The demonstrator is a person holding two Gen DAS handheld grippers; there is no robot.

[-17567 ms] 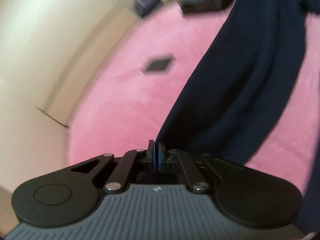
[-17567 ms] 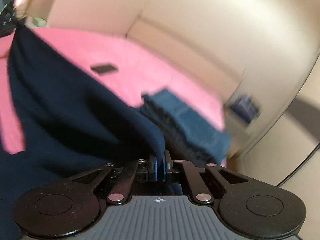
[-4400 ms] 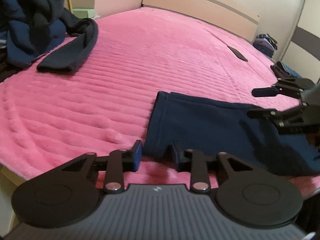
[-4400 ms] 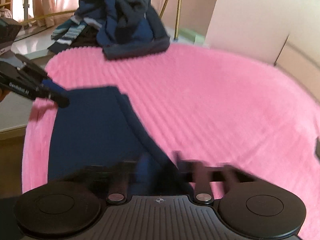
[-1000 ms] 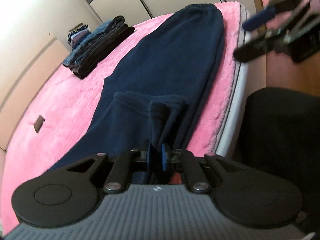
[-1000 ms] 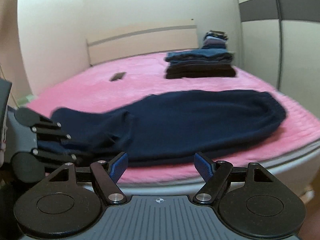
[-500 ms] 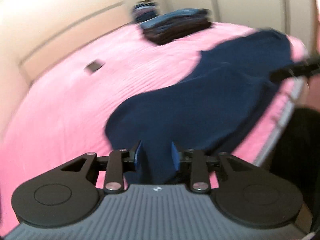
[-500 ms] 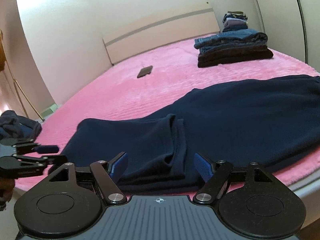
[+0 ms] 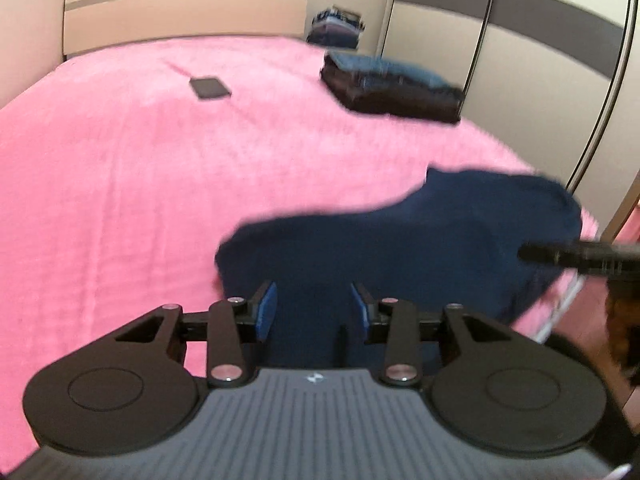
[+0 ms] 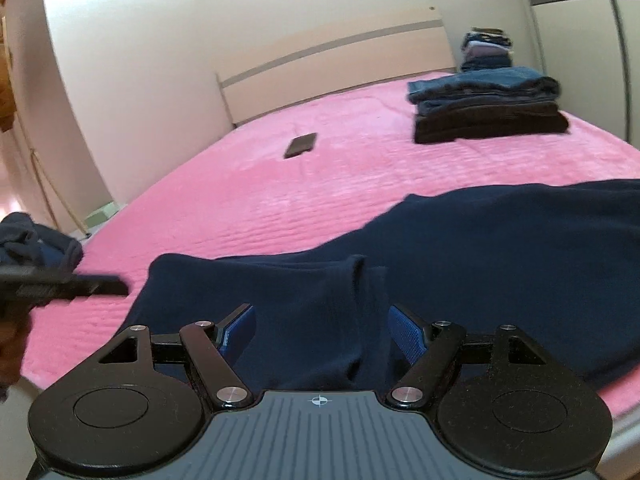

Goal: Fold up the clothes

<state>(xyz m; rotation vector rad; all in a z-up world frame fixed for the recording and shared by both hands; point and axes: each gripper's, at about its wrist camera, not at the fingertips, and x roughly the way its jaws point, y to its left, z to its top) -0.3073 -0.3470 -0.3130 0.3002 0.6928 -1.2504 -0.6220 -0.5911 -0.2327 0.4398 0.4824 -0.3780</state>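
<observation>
While I look through the left wrist camera, the pink bedspread (image 9: pixel 120 184) lies wide and bare to my left, up to the headboard (image 9: pixel 184 12); a dark phone (image 9: pixel 210 87) rests far off, and a stack of folded jeans (image 9: pixel 392 88) sits by the wardrobe (image 9: pixel 520 40). My left gripper (image 9: pixel 313 310) is part spread and narrowing, its pads pressing nothing. The navy garment (image 9: pixel 420 240) lies flat just ahead, running right to the bed's edge, where the right gripper (image 9: pixel 576 258) hovers.

From the right wrist camera, the bed's near edge runs below me. My right gripper (image 10: pixel 322 334) stands wide apart, empty, with a folded ridge of the navy garment (image 10: pixel 480 248) between its fingers. The left gripper (image 10: pixel 68 286) hangs over pink cover beside the garment's end.
</observation>
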